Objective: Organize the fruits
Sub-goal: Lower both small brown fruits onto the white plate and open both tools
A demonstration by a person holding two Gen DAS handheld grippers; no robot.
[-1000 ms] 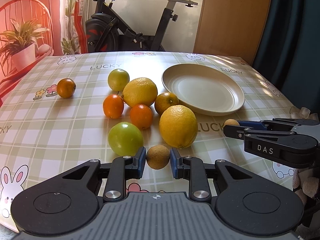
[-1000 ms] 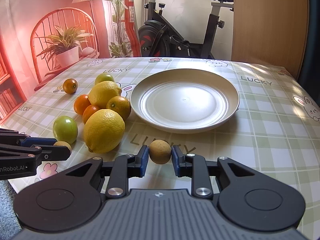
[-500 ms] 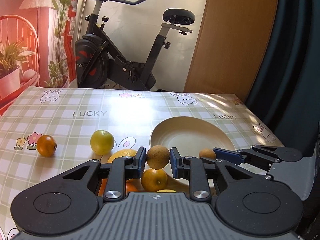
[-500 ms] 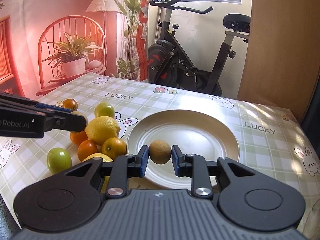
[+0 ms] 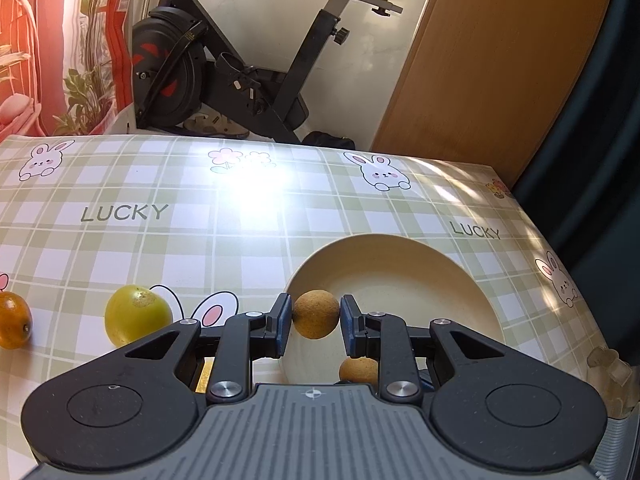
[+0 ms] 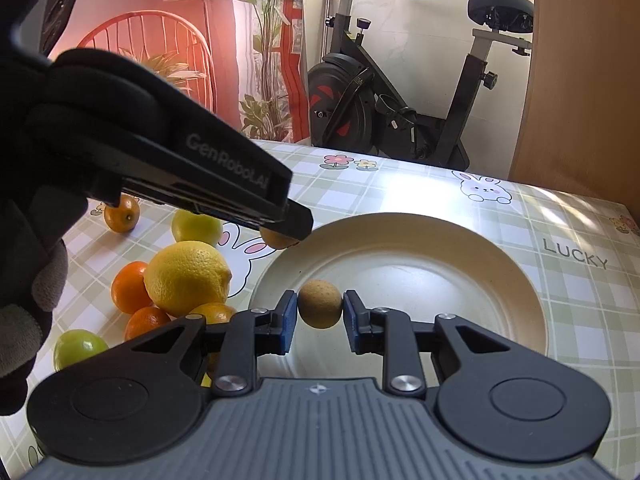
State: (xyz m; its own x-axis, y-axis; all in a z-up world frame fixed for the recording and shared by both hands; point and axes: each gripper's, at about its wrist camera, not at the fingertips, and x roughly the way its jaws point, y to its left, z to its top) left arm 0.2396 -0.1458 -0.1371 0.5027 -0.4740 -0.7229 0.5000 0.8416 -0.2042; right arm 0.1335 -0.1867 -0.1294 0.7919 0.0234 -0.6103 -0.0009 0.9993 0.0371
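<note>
My left gripper (image 5: 315, 317) is shut on a small brown round fruit (image 5: 315, 314), held above the near-left rim of the cream plate (image 5: 420, 264). My right gripper (image 6: 320, 312) is shut on a second small brown fruit (image 6: 320, 309) over the plate's (image 6: 440, 256) near side. In the right wrist view the left gripper (image 6: 286, 236) reaches in from the left, its brown fruit (image 6: 276, 240) at the plate's left rim. The right gripper's fruit (image 5: 358, 369) shows low in the left wrist view.
On the checked tablecloth (image 6: 580, 312) left of the plate lie a big lemon (image 6: 186, 278), oranges (image 6: 130, 286), green fruits (image 6: 197, 229) and a lone orange (image 6: 122, 214). A gloved hand (image 6: 28, 300) holds the left gripper. An exercise bike (image 6: 400, 92) stands behind the table.
Both grippers have carried their brown fruits up off the table and forward over the plate. The left one moved right, towards the plate's left rim.
</note>
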